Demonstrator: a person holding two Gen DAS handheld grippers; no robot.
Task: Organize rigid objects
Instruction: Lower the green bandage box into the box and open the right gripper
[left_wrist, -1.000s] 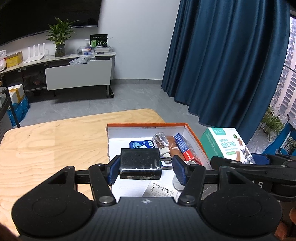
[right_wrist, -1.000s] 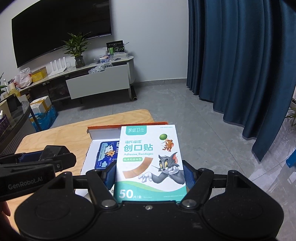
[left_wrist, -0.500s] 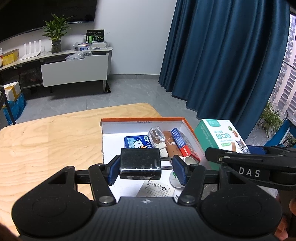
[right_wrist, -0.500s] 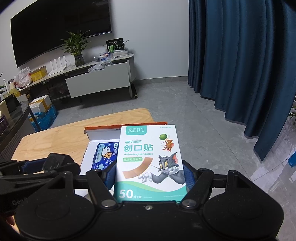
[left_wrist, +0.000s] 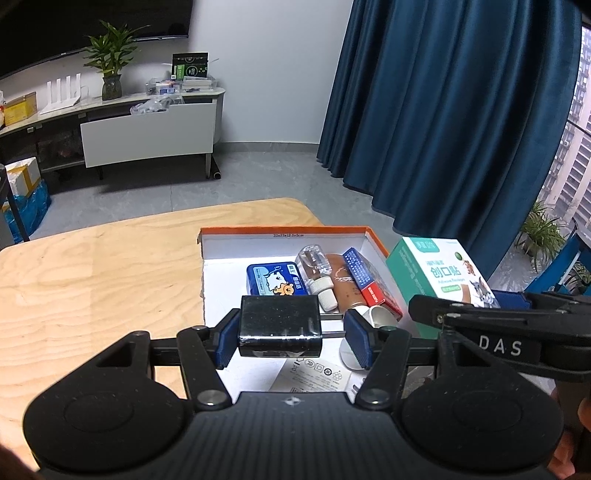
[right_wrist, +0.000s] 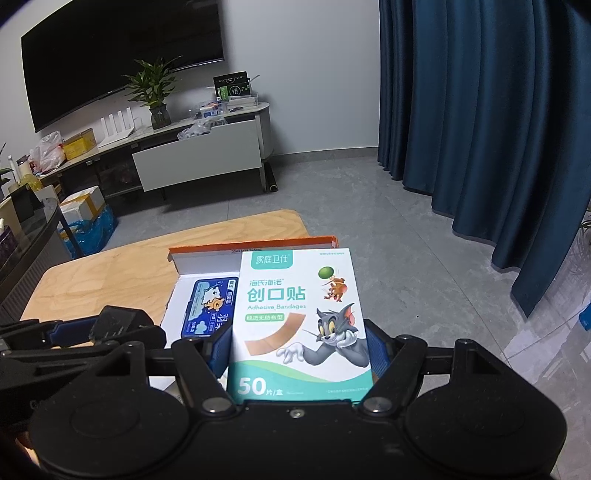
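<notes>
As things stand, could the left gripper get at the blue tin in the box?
Probably not yet. The left gripper has its jaws around a black block, so it has no free grasp. The path looks open otherwise: the blue tin lies uncovered in the box.

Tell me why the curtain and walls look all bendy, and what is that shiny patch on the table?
Left wrist view: the fisheye lens bows the curtain, and the pale patch on the table is glare. Right wrist view: the same lens bends the TV; the bandage box stays sharp and readable.
</notes>
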